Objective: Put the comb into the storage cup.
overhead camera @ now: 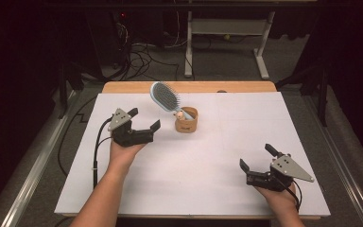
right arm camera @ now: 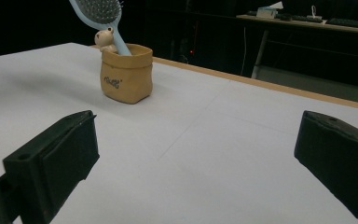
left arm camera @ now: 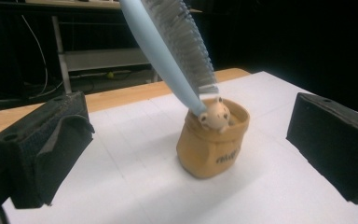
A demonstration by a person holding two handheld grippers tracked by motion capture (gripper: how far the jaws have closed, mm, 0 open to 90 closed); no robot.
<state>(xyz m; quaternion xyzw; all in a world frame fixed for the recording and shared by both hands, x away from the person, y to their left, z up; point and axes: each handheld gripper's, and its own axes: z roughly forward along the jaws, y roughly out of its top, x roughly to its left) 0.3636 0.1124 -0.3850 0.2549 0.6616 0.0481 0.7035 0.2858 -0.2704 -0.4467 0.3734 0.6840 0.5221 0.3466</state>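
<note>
1. The hairbrush (overhead camera: 166, 96), pale blue, stands handle-down in a small tan fabric pot (overhead camera: 186, 121) near the far middle of the counter (overhead camera: 208, 161), its bristled head leaning up and to the left.
2. The left tool (overhead camera: 145, 119) is held just left of the pot, jaws spread wide and touching nothing; in the left gripper view the pot (left arm camera: 213, 142) and brush (left arm camera: 170, 46) sit between the two black jaws, farther off.
3. The right tool (overhead camera: 256, 157) rests low at the near right of the counter, jaws also wide apart and empty, well away from the pot.
4. A small cream animal figure (left arm camera: 216, 114) peeks over the pot's rim beside the brush handle.
</note>
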